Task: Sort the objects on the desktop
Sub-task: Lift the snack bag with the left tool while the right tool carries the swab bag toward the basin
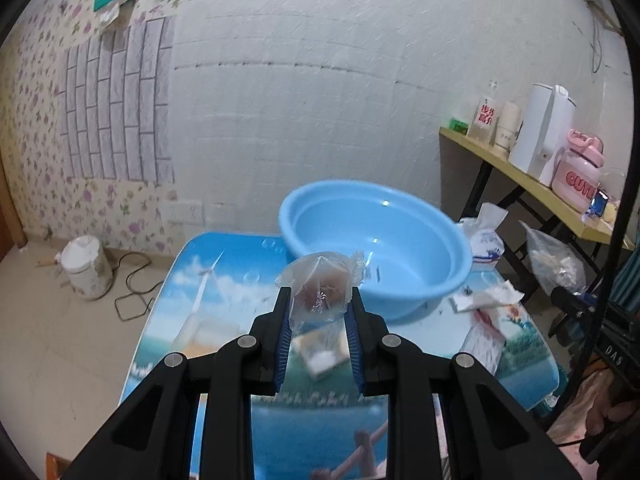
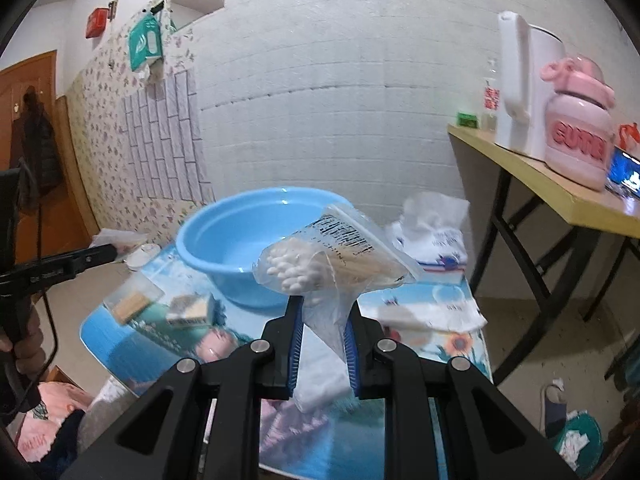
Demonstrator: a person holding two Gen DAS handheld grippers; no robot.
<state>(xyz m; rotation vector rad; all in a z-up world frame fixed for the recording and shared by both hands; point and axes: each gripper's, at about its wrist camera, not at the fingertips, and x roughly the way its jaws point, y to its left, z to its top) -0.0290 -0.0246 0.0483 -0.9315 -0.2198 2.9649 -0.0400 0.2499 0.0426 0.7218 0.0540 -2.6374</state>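
Both views are fisheye, each looking forward along its own tongs from close above the near end of the picture-printed surface (image 1: 224,280), toward the white tiled wall. The left wrist view sits a little left, with the blue basin (image 1: 376,240) ahead and slightly right of centre. The right wrist view sits further right, with the basin (image 2: 240,236) ahead and left (its far left edge catches the other tool). Both share the basin, the surface and the yellow side table (image 1: 520,176).
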